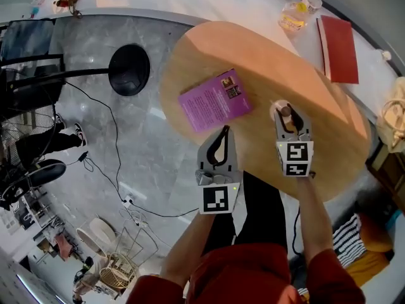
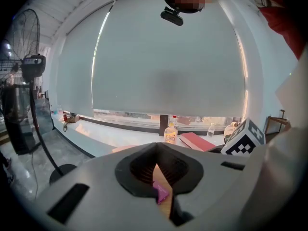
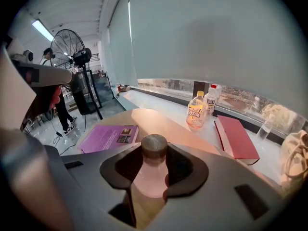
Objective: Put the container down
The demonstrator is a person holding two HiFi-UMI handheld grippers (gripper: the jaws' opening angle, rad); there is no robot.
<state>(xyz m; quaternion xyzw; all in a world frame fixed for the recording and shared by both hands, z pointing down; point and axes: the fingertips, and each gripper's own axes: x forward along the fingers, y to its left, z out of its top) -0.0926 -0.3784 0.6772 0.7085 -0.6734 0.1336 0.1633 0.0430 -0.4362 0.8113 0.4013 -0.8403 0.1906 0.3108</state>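
Observation:
A small pale container (image 1: 281,110) with a dark round cap (image 3: 154,147) sits between the jaws of my right gripper (image 1: 290,114), which is shut on its body (image 3: 153,173). It is over the right part of the round wooden table (image 1: 253,49); I cannot tell whether its base touches the top. My left gripper (image 1: 224,132) hovers at the table's near edge, shut and empty. Through its narrow slit (image 2: 161,186) I see only table and a sliver of the purple book (image 2: 161,193). That purple book (image 1: 214,100) lies flat on the table, left of the container.
Beyond the table, a window ledge holds a red book (image 1: 338,48) and drink bottles (image 1: 294,14). A standing fan's black base (image 1: 129,69) and cables lie on the floor at the left. A bag (image 1: 395,116) sits at the far right.

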